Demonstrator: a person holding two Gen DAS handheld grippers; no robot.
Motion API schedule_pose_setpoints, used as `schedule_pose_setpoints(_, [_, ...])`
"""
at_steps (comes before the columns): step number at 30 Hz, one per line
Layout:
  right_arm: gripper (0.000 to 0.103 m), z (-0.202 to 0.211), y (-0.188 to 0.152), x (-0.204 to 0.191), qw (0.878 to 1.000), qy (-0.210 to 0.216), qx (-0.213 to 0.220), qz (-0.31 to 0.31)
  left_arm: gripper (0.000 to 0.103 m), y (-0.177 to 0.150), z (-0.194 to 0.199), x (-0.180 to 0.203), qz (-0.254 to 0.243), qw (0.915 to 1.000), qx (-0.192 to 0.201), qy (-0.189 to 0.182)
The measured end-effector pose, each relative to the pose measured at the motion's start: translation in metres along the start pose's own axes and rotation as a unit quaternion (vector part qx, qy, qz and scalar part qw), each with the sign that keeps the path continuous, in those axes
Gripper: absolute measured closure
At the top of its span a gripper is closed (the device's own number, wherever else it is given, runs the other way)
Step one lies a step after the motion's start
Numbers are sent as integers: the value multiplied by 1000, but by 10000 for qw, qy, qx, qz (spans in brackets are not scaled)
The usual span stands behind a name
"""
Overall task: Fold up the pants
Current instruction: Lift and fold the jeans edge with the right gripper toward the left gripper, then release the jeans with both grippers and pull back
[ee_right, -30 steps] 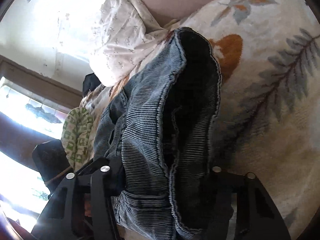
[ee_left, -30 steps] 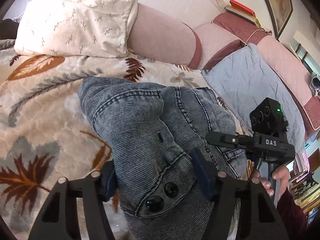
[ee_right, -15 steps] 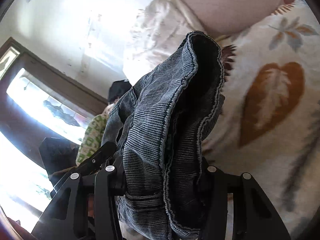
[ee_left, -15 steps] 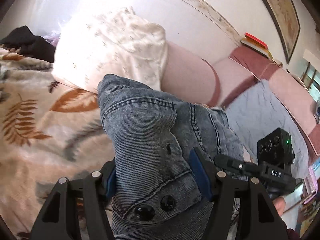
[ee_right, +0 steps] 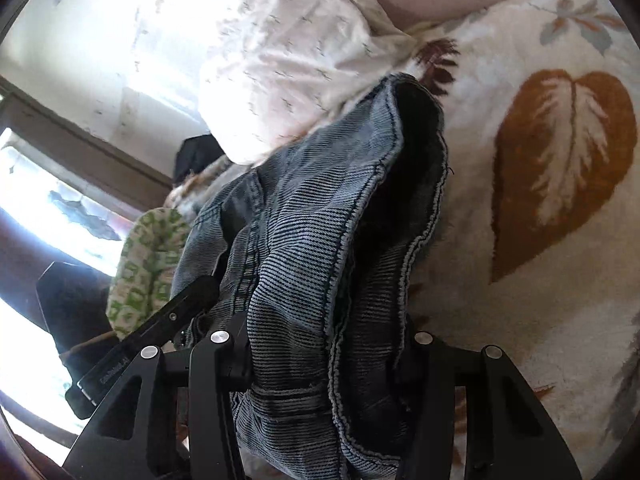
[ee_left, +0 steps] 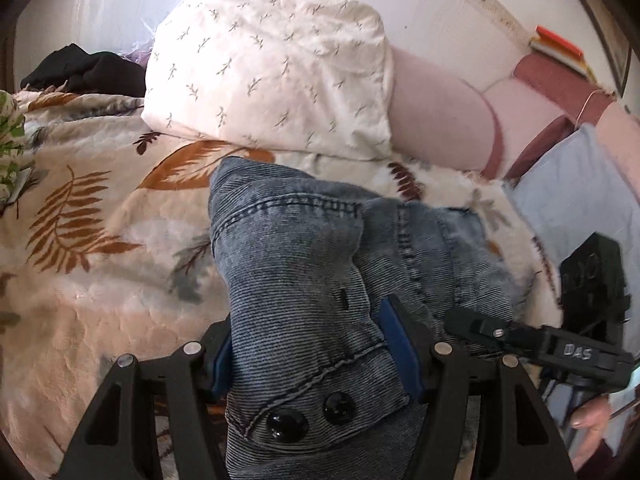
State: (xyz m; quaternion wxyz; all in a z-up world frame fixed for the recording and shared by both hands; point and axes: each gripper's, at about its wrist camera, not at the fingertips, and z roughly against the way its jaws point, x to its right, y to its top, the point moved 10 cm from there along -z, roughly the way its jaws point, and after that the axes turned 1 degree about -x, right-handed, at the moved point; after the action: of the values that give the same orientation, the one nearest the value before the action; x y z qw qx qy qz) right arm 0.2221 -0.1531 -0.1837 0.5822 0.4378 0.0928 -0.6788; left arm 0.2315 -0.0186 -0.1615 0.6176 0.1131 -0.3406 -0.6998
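Grey-blue ribbed jeans (ee_left: 304, 280), bunched, waistband with two black buttons (ee_left: 308, 414) near; raised over leaf-print blanket (ee_left: 92, 264), near a white pillow (ee_left: 272, 76); left gripper (ee_left: 316, 356) clamps waistband; right gripper (ee_right: 328, 360) clamps folded denim, dark lining exposed.

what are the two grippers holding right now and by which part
Both hold the grey-blue denim pants. The left gripper clamps the waistband beside its two black buttons; the right gripper clamps a bunched, stitched edge of the same pants.
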Motion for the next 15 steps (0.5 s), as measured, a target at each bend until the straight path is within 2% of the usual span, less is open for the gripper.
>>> schedule_pose_setpoints(4, [48,-5,-4,0,10000,-82,-38,42,29,-6,-5,-6,-140,9995,-68,272])
schedule_pose_setpoints(8, [39,0,-5,-2,9997,-235,-32,96,29,-3,3,-9,-157,9992,-31,357])
schedule_pose_setpoints(13, [37,19,0,-15,9993,-277,98,244,29,3,24,-10,-57,9992,91,390])
schedule_pose_setpoints(15, [37,26,0,-20,9987,-345,111,348,29,9,38,-12,-77,9984,272,494])
